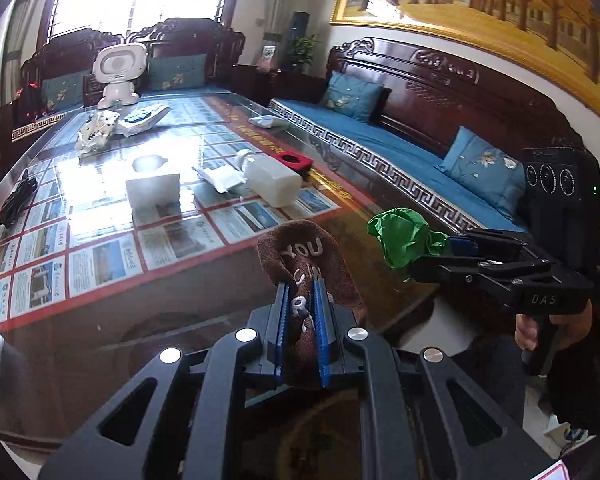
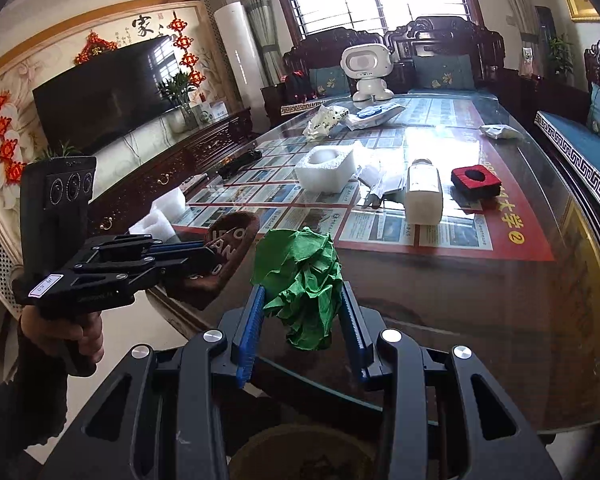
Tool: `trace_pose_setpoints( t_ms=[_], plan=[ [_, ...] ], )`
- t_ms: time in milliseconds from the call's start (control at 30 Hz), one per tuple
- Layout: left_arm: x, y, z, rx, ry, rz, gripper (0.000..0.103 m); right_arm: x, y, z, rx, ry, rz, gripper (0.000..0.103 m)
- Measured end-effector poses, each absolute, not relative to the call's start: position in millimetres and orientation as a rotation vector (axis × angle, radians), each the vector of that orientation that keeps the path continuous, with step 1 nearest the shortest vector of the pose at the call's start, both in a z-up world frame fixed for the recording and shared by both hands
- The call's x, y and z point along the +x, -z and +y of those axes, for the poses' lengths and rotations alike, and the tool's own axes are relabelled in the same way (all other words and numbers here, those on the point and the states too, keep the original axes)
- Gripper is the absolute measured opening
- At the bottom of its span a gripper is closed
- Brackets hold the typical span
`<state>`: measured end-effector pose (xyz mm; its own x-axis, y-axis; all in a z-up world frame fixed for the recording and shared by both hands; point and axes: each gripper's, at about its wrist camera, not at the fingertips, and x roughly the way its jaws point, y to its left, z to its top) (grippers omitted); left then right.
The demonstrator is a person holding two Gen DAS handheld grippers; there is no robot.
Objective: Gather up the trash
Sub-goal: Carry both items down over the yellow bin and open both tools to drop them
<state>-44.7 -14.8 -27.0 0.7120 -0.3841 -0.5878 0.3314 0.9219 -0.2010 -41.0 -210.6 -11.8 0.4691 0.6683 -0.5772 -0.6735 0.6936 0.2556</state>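
Note:
My left gripper (image 1: 300, 284) is shut on a brown cloth (image 1: 300, 252) with white letters, held above the near edge of the glass table (image 1: 204, 264). My right gripper (image 2: 302, 292) is shut on a crumpled green paper ball (image 2: 300, 268), also above the near edge. Each gripper shows in the other's view: the right with the green paper ball (image 1: 404, 236), the left with the brown cloth (image 2: 224, 256). Trash lies on the table: a white foam block (image 2: 326, 166), a white plastic bottle (image 2: 422, 190), crumpled white wrappers (image 2: 374, 180), and a red and black box (image 2: 476, 180).
A white toy robot (image 2: 366, 70) stands at the table's far end, with more wrappers (image 2: 328, 120) and a packet (image 2: 500, 131) nearby. A black cable (image 1: 18, 196) lies at the left. Dark wood sofas with blue cushions (image 1: 380, 136) flank the table. A TV (image 2: 104, 92) stands at the left.

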Motion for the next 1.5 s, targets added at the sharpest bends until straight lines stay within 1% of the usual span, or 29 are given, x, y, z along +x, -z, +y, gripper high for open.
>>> trace_pose_setpoints(
  t_ms=[200,367,733,833,900,1000,1167,1433,1500],
  plan=[
    [-91.5,38.7,-38.0,-0.069,0.447,0.677,0.013,-90.3,28.3,-236.6,-0.006,-0.814,0.717,0.038],
    [-123.0,59.6,-52.3,-0.069,0.477,0.709,0.013,-128.9,44.2,-247.2,-0.008,-0.820,0.734,0.037],
    [-163.6,91.8,-66.9,-0.052,0.487,0.780,0.013,-171.0,72.6,-253.6,-0.047,-0.834,0.798,0.039],
    [-169.7,95.4,-69.8,-0.044,0.490,0.784,0.013,-175.5,81.4,-254.7,-0.063,-0.829,0.818,0.046],
    [-172.9,97.4,-71.5,-0.041,0.493,0.786,0.013,-176.0,88.2,-255.6,-0.064,-0.820,0.838,0.055],
    [-173.1,101.0,-74.8,-0.026,0.490,0.796,0.013,-175.0,95.1,-257.7,-0.041,-0.830,0.866,0.059],
    [-173.1,106.8,-83.0,-0.017,0.517,0.819,0.013,-179.7,99.1,-261.9,-0.033,-0.836,0.868,0.060],
    [-175.6,123.4,-106.6,0.015,0.566,0.867,0.013,-170.2,94.8,-288.8,0.080,-0.798,0.853,0.062],
    [-176.1,126.0,-112.8,0.025,0.586,0.876,0.015,-168.1,92.3,-292.0,0.085,-0.790,0.847,0.063]
  ],
)
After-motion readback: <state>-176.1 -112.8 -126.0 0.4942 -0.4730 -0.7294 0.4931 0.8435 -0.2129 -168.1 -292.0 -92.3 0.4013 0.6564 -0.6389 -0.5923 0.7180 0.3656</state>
